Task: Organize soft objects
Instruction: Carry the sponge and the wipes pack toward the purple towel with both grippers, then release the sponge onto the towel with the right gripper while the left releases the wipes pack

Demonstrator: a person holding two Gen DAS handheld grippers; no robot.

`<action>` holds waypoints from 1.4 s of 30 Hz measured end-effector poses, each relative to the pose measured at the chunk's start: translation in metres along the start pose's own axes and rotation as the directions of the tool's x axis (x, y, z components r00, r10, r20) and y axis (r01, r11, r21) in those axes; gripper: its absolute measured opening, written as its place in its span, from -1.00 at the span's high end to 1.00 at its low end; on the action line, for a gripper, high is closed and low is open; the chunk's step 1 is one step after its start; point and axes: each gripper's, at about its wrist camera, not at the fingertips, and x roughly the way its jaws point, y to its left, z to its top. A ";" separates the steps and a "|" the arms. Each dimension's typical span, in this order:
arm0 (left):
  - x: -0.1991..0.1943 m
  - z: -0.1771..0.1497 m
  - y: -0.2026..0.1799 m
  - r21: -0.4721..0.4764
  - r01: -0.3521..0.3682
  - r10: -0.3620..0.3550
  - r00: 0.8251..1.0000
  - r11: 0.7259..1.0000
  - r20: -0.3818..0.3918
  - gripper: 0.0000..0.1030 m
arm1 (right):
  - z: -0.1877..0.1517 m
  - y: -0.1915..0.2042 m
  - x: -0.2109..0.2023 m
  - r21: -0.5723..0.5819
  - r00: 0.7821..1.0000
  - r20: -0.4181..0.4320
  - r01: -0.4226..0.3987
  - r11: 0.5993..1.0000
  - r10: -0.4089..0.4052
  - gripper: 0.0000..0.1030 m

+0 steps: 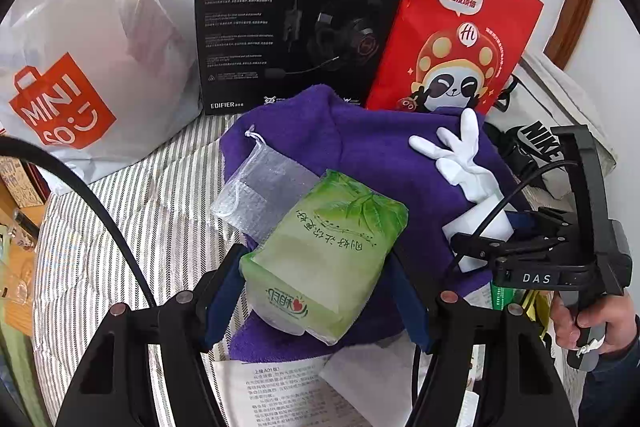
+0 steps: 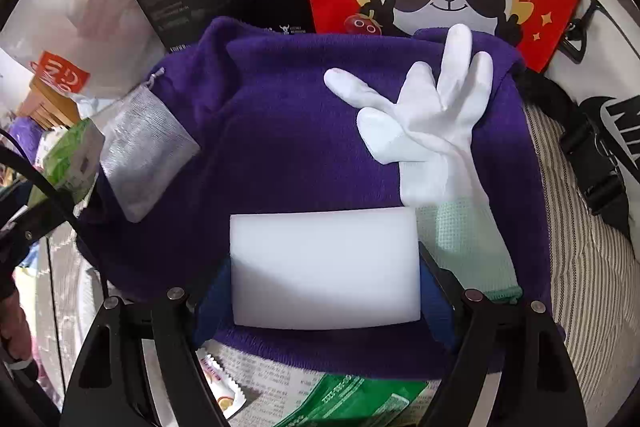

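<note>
Glove (image 2: pixel 424 131) beside sponge (image 2: pixel 325 269); pouch (image 2: pixel 148 143) left.

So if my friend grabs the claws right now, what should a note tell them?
Left claw: closed on the green tissue pack, over the purple towel.
Right claw: closed on the white sponge block, also over the towel.
On the towel: white glove beside the sponge, mesh pouch near the tissue pack.
Behind: red paper bag, black headset box, white shopping bag.
Done: nothing looks put away yet.
Left: probably tissue pack and sponge first, then glove, pouch and towel.
</note>
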 end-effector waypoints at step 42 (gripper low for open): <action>0.115 0.051 -0.030 0.098 -0.049 0.057 0.995 0.994 -0.080 -0.35 | -0.004 -0.072 -0.076 0.175 0.989 0.145 -0.066 0.982 0.041 -0.86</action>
